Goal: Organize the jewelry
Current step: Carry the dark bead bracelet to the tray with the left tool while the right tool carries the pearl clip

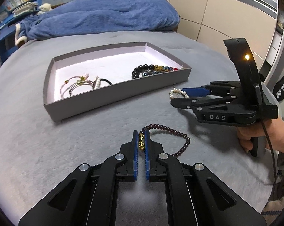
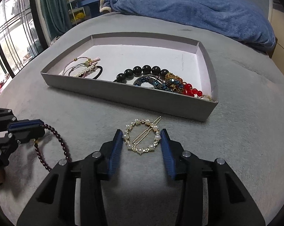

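My left gripper is shut on the gold charm of a dark red bead bracelet, whose loop trails right over the grey bed cover. From the right wrist the same bracelet hangs from the left gripper at the left edge. A round gold hair clip set with pearls lies on the cover between the pads of my right gripper, which touch its two sides. In the left wrist view the clip shows at the tips of the right gripper.
A shallow grey tray lies just beyond both grippers and holds black beads, blue and red pieces, pink cords and a hair tie. A blue blanket is heaped at the bed's far end. A hand holds the right gripper's handle.
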A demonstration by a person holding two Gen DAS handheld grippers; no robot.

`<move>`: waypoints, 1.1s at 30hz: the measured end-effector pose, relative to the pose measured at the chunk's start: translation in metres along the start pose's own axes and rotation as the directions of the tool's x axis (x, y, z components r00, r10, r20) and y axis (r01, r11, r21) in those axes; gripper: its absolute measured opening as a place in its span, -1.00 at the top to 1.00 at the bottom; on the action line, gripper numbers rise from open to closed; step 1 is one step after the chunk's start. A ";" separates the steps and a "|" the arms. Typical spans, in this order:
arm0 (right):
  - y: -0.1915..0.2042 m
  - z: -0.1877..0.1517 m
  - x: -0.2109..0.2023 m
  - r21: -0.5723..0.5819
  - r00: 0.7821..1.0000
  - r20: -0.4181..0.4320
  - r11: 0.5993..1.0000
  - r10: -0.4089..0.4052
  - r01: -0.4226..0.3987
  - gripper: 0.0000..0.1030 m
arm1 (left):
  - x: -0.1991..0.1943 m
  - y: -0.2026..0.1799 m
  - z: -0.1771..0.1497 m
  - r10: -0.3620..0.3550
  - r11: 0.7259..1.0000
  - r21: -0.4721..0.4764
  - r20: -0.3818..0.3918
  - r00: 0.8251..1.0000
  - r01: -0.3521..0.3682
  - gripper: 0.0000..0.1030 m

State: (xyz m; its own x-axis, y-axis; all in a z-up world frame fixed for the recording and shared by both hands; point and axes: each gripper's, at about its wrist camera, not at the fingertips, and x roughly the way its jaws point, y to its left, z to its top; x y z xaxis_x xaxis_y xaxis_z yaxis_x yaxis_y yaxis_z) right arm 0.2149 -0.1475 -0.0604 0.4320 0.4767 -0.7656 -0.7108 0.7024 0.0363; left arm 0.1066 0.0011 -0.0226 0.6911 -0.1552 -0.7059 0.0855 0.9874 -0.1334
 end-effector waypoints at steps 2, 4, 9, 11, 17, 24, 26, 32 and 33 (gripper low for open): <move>0.001 -0.002 -0.004 0.002 1.000 0.009 1.000 0.019 -0.019 0.20 | -0.003 0.001 0.000 0.001 1.000 -0.003 0.005 1.000 -0.001 0.87; 0.005 -0.002 -0.010 -0.011 0.999 0.021 0.999 0.034 -0.034 0.20 | -0.006 0.002 0.002 0.004 1.000 -0.007 0.017 1.000 -0.004 0.87; 0.014 0.001 -0.020 -0.031 0.996 0.053 0.997 0.075 -0.073 0.20 | -0.016 0.010 0.012 0.014 0.999 -0.029 0.055 0.998 -0.013 0.87; 0.016 0.005 -0.024 -0.033 0.994 0.066 0.996 0.087 -0.085 0.20 | -0.020 0.014 0.017 0.018 0.999 -0.035 0.071 0.997 -0.016 0.87; 0.020 0.013 -0.030 -0.033 0.990 0.091 0.994 0.110 -0.107 0.20 | -0.032 0.021 0.030 0.028 0.999 -0.046 0.108 0.994 -0.023 0.88; 0.020 0.018 -0.037 -0.040 0.986 0.108 0.991 0.128 -0.124 0.20 | -0.040 0.021 0.042 0.032 0.999 -0.037 0.140 0.990 -0.027 0.88; 0.019 0.020 -0.040 -0.044 0.984 0.117 0.991 0.131 -0.126 0.20 | -0.042 0.020 0.046 0.035 0.999 -0.027 0.150 0.988 -0.031 0.87; 0.015 0.035 -0.047 -0.055 0.980 0.153 0.991 0.131 -0.124 0.20 | -0.052 0.024 0.068 0.043 0.999 -0.022 0.209 0.977 -0.039 0.87; 0.014 0.041 -0.048 -0.055 0.979 0.158 0.991 0.128 -0.121 0.20 | -0.053 0.025 0.075 0.042 0.999 -0.029 0.220 0.975 -0.037 0.87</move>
State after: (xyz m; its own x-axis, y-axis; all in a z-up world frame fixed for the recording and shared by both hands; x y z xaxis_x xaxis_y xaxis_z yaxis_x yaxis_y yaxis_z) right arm 0.2071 -0.1391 0.0029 0.4194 0.6403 -0.6435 -0.7874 0.6094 0.0931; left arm 0.1253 0.0368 0.0635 0.8351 -0.1024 -0.5405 0.0393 0.9911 -0.1271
